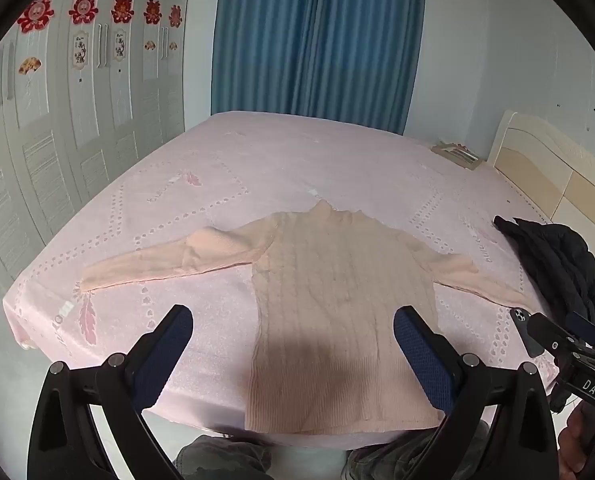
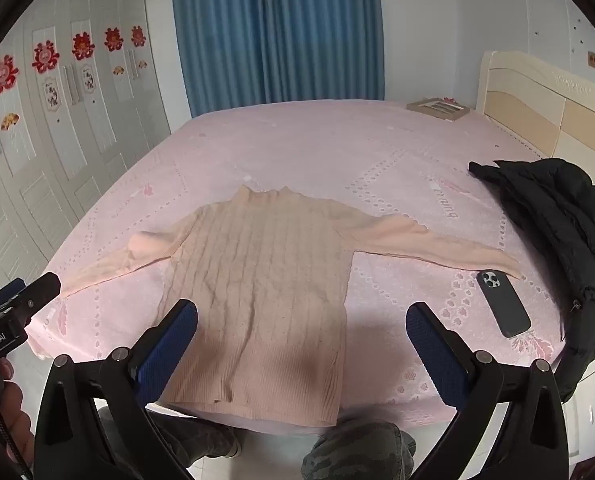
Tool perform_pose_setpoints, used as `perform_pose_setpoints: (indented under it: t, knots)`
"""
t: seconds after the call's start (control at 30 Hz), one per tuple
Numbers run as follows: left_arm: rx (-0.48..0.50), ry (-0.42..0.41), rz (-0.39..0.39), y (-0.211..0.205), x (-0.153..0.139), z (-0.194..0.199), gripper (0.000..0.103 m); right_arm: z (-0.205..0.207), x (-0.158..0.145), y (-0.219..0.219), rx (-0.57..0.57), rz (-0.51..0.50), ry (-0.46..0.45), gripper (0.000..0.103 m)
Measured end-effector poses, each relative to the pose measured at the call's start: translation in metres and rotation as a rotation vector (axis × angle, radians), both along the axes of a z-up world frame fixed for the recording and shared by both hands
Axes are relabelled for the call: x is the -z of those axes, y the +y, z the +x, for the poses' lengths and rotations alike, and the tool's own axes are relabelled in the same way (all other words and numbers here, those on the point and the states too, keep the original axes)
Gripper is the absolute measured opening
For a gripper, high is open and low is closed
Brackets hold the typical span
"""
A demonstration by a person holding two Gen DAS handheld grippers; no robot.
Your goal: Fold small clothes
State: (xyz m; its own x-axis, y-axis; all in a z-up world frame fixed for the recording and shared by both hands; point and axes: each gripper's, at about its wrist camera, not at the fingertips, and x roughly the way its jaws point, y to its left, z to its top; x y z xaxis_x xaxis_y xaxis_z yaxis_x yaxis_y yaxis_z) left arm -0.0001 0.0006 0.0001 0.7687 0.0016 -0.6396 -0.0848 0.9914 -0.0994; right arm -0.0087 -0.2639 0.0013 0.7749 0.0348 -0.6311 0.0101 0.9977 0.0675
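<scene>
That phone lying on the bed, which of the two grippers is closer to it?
Right. The right gripper hangs open near the sweater's hem, the phone just off its right side. The left gripper, also open, hovers farther left, beyond it.

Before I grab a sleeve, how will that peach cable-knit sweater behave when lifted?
The peach cable-knit sweater lies flat and wrinkled on the pink bedspread, so it will probably droop limply. Its long spread sleeves would likely trail. The knit looks thin, likely light.

Peach cable-knit sweater; pink feather-print bedspread; blue curtain.
</scene>
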Motion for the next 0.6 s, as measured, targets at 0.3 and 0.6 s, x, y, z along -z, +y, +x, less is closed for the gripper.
perform_pose_setpoints:
  t: [0.3, 0.6]
  knots:
    - [0.002, -0.003, 0.020, 0.003, -0.005, -0.003, 0.101, 0.006, 0.004, -0.006, 0.000, 0.029, 0.017, 0.102]
    - [0.009, -0.004, 0.031, -0.009, -0.003, 0.000, 0.101, 0.006, 0.006, -0.009, -0.002, 0.033, 0.012, 0.102]
